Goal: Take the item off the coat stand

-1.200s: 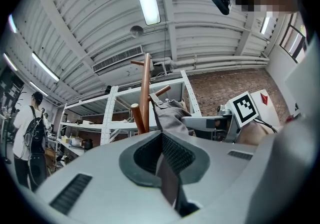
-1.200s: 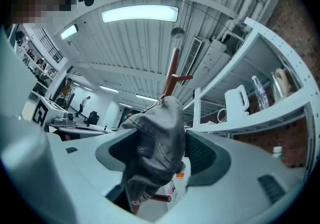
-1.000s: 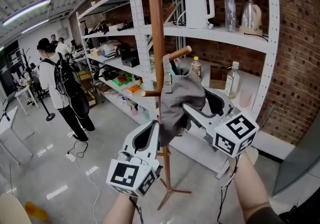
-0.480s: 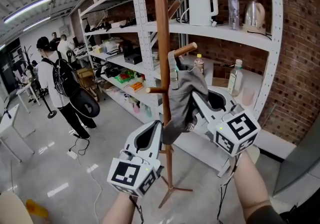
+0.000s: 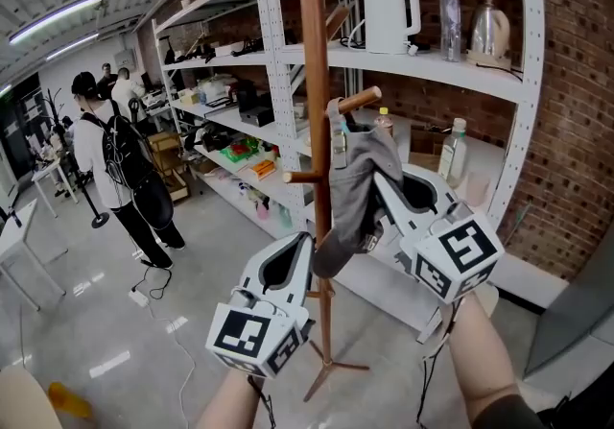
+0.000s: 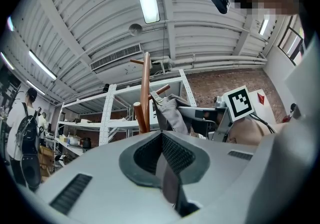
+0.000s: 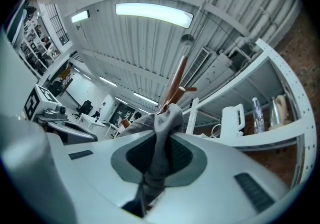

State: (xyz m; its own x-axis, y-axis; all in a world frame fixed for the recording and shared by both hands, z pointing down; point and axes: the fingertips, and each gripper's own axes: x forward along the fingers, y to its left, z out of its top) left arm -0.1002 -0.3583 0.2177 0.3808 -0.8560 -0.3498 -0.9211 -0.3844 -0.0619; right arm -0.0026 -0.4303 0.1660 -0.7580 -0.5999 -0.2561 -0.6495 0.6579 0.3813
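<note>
A grey cap (image 5: 360, 178) hangs from an upper peg of the wooden coat stand (image 5: 317, 82). My right gripper (image 5: 382, 185) reaches up to the cap from the right. Its jaws are closing, and a fold of the grey cap (image 7: 162, 138) is pinched between the pads of the right gripper (image 7: 159, 160). My left gripper (image 5: 299, 243) sits lower, just left of the pole, shut with nothing between its jaws. In the left gripper view the left gripper (image 6: 162, 160) points up at the coat stand (image 6: 145, 92) and the cap (image 6: 170, 113).
A white metal shelving rack (image 5: 518, 82) stands right behind the stand, carrying a white kettle (image 5: 389, 14) and bottles (image 5: 441, 19). A brick wall (image 5: 576, 130) is at the right. People (image 5: 115, 168) stand on the floor at the far left.
My right gripper's jaws have gone from wide apart around the cap to pinched on its fabric. The left gripper has stayed in place.
</note>
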